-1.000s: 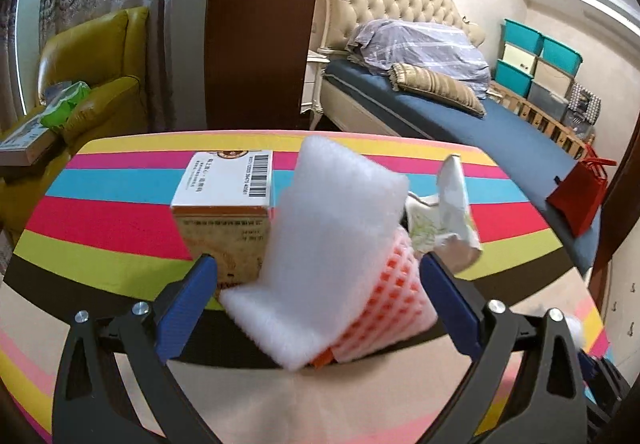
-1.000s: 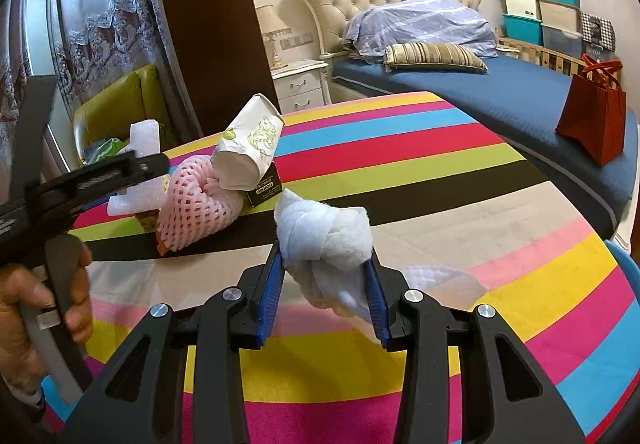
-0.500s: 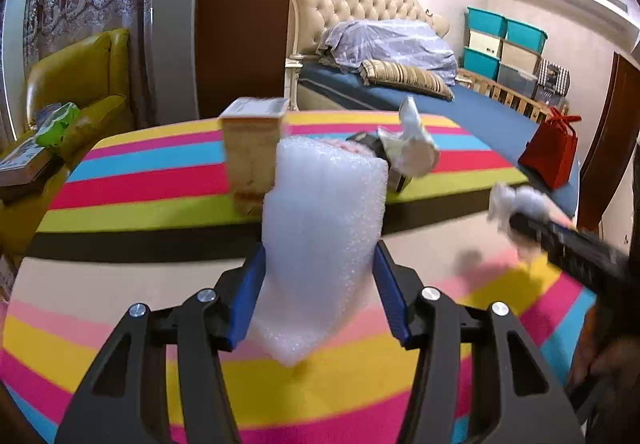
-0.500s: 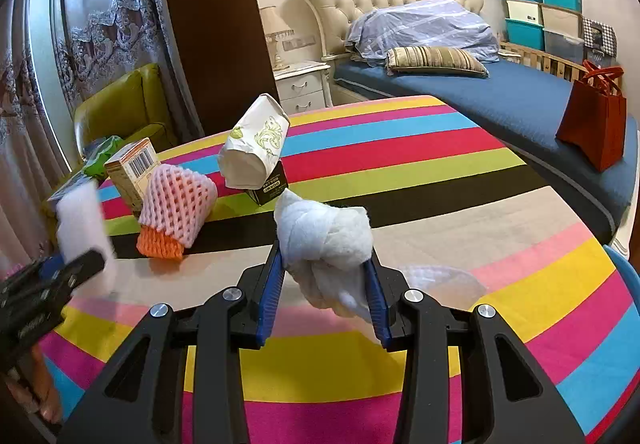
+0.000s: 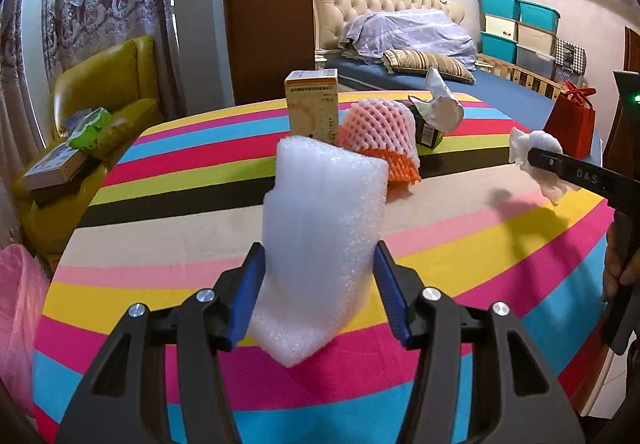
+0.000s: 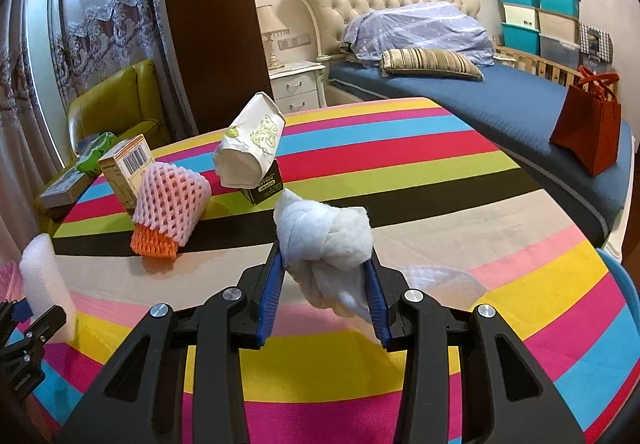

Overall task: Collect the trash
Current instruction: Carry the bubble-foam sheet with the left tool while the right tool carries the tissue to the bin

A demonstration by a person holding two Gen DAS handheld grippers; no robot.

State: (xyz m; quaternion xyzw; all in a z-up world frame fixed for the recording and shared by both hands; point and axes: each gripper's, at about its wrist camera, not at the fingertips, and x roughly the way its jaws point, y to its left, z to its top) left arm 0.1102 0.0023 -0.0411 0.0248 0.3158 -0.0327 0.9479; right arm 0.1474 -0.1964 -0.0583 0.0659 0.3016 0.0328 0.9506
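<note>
One foam sheet (image 5: 320, 240) now off table (image 5: 168, 240)

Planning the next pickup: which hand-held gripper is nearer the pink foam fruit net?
Left, marginally. The left hand-held gripper faces the pink foam fruit net head-on; the right hand-held gripper has it ahead and leftward.

The white foam sheet (image 5: 320, 244) looks soft, bubbly and matt. Behind it, the pink-and-orange foam net sleeve (image 5: 378, 132) has an open mesh texture, and the tan cardboard box (image 5: 311, 104) is smooth printed card. The white wadded tissue (image 6: 324, 240) looks fibrous. The striped tablecloth (image 6: 440, 172) is matt woven cloth.
</note>
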